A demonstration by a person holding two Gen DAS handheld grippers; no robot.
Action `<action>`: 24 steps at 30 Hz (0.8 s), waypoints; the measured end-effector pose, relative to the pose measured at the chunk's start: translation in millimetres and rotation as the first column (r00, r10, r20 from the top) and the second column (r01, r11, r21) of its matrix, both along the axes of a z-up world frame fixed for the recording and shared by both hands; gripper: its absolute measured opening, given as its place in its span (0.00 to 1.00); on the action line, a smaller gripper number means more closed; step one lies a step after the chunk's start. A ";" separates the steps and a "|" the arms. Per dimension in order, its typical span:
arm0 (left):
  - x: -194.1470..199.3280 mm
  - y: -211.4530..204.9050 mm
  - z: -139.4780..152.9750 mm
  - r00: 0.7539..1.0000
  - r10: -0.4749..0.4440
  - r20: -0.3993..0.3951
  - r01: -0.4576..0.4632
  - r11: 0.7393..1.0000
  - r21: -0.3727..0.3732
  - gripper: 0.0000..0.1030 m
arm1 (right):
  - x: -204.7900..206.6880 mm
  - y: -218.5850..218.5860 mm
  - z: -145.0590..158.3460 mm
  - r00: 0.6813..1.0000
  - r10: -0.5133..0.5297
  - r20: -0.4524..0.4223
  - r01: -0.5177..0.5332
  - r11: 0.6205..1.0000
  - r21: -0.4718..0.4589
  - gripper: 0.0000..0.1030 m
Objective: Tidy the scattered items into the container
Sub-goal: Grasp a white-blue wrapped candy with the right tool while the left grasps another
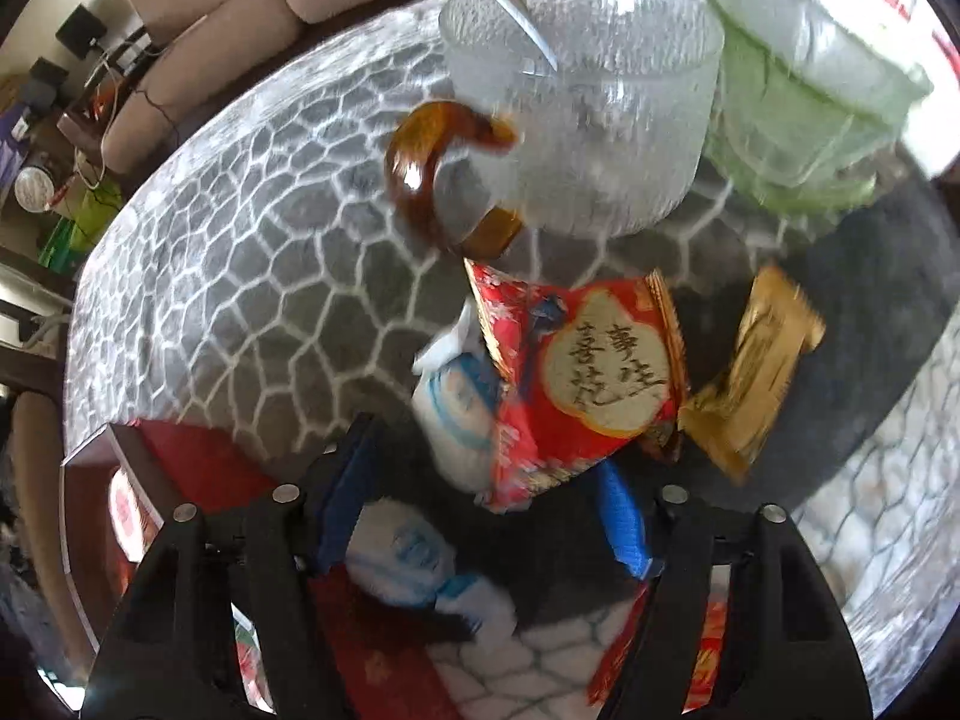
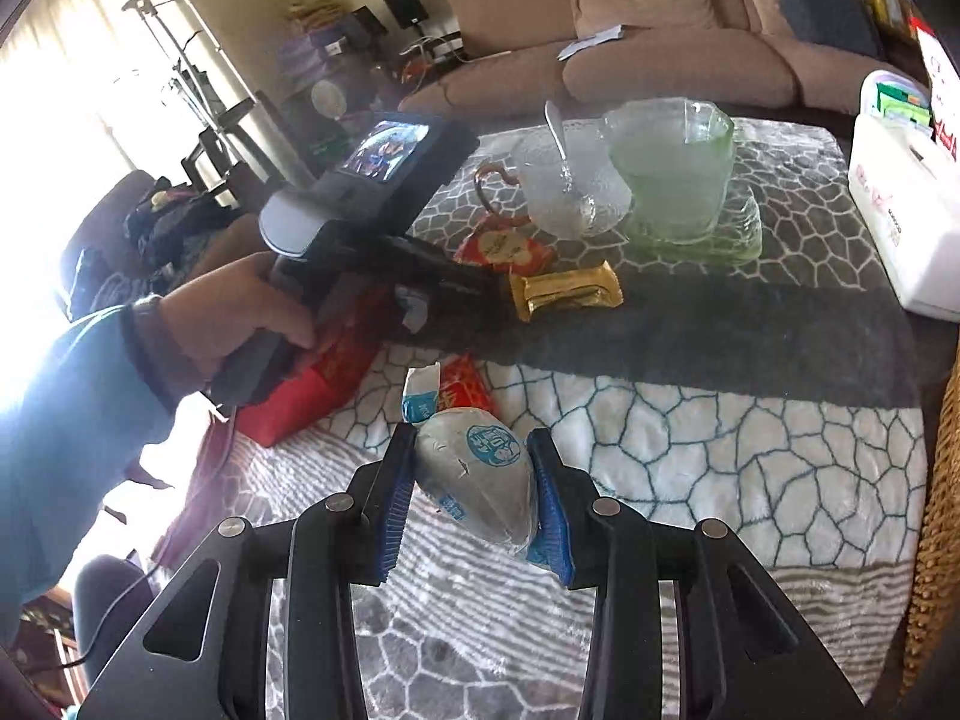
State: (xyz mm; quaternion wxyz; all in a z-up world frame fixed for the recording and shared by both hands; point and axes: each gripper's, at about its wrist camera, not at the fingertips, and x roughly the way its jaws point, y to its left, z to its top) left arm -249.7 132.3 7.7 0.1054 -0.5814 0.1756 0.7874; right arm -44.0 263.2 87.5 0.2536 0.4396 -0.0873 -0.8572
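My left gripper (image 1: 480, 480) points steeply down over a cluster of snacks on the blanket. A white-and-blue packet (image 1: 402, 552) lies between its blue pads, against the left pad and clear of the right one, so the gripper is open. Just beyond lie a second white-and-blue packet (image 1: 456, 408), a red packet with a gold label (image 1: 576, 372) and a gold-wrapped bar (image 1: 750, 372). My right gripper (image 2: 474, 438) is shut on a grey-white wrapped bun with a blue logo (image 2: 480, 480), held above the table. A red box (image 2: 300, 396) sits under the person's hand (image 2: 240, 324).
A frosted glass mug (image 1: 588, 138) with an amber handle and a spoon stands behind the snacks, beside a green glass cup (image 1: 798, 102) on a glass plate. A white plastic bin (image 2: 900, 228) sits at the table's far right. Two small packets (image 2: 438, 390) lie mid-table. A sofa runs behind.
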 end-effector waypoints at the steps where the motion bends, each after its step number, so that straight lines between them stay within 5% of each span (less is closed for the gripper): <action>1: -0.2 -1.8 1.1 1.000 0.015 0.001 -0.015 1.000 0.023 0.38 | 0.1 -0.7 0.1 1.000 0.001 -0.002 -0.001 1.000 0.003 0.37; 2: 0.8 -2.8 1.9 1.000 0.023 -0.004 -0.023 0.999 0.029 0.28 | 0.0 -1.8 -0.2 1.000 0.004 -0.002 -0.004 1.000 0.006 0.37; 9: 24.5 -19.1 10.5 0.997 0.082 -0.002 -0.081 0.986 0.149 0.28 | 3.9 -11.7 7.9 0.997 -0.044 -0.069 0.051 0.993 0.106 0.37; 15: 62.8 -32.4 45.4 0.995 0.094 -0.021 -0.086 0.964 0.252 0.28 | 9.5 -22.2 17.3 0.986 -0.088 -0.142 0.117 0.971 0.207 0.37; 24: 111.9 -57.6 93.5 0.994 0.090 -0.064 -0.068 0.955 0.289 0.28 | 22.8 -44.4 29.7 0.975 -0.076 -0.210 0.131 0.957 0.261 0.37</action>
